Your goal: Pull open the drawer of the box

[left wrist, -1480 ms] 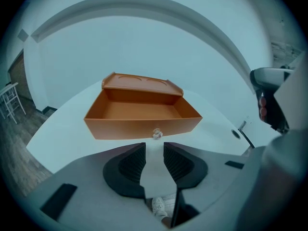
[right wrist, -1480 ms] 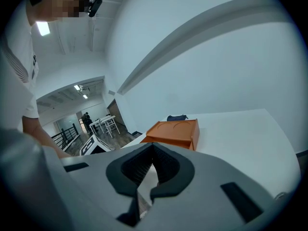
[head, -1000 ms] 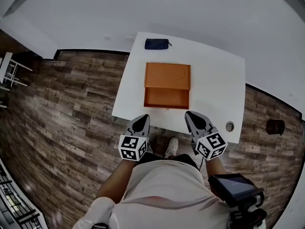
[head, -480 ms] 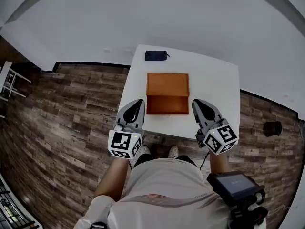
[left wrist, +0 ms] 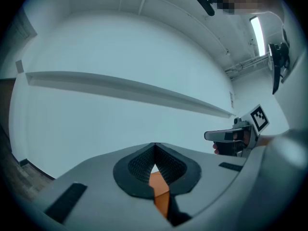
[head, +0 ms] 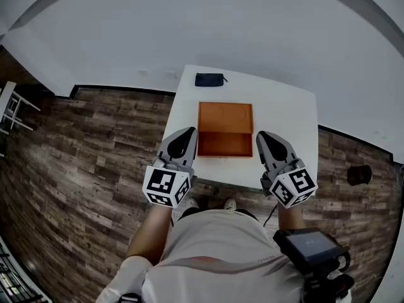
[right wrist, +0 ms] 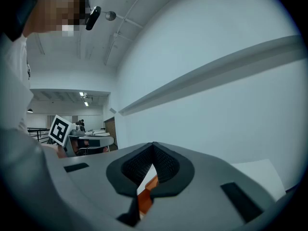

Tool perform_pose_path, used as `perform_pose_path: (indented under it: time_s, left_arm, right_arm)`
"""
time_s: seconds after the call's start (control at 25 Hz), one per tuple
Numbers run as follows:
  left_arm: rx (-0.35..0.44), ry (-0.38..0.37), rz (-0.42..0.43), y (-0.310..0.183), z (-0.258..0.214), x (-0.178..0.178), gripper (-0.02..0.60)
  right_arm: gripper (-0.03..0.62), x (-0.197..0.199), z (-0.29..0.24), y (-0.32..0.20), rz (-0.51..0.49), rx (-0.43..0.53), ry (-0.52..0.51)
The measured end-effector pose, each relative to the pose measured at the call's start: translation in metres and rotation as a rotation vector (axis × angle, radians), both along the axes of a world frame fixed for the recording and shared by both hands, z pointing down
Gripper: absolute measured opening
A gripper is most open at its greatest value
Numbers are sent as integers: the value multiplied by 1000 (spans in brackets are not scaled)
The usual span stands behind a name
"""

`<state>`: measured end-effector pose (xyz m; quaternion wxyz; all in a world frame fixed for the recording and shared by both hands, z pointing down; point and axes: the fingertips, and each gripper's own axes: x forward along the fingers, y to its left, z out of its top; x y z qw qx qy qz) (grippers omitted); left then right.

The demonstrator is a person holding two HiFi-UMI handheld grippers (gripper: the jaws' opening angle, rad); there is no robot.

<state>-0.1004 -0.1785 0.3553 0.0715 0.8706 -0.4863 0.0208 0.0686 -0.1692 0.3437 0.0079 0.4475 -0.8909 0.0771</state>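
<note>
An orange box (head: pixel 225 117) sits mid-table on a white table (head: pixel 287 122), with its drawer (head: pixel 225 144) pulled out toward me. My left gripper (head: pixel 187 133) hovers at the drawer's left side, jaws shut and empty. My right gripper (head: pixel 263 136) hovers at the drawer's right side, also shut on nothing. Neither touches the box. In the left gripper view the closed pads (left wrist: pixel 144 165) meet, with a slice of orange box (left wrist: pixel 159 189) showing under them. The right gripper view shows shut pads (right wrist: pixel 166 165) and the orange box (right wrist: pixel 146 190) below.
A dark blue pouch (head: pixel 210 79) lies at the table's far edge. Wood-plank floor (head: pixel 95 144) surrounds the table, with a white wall behind. A round dark object (head: pixel 358 175) sits on the floor at right. A black device (head: pixel 312 248) hangs at my waist.
Both grippers have moved forward from the table's near edge to flank the open drawer. The drawer has stayed pulled out throughout.
</note>
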Motion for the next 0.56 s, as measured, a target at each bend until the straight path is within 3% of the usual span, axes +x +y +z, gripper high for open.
perform_pose_path:
  time_s: [0.56]
  left_arm:
    - [-22,-6,10,-9,10,-9,9]
  right_arm:
    - [3,-2,1,-8,38,4,16]
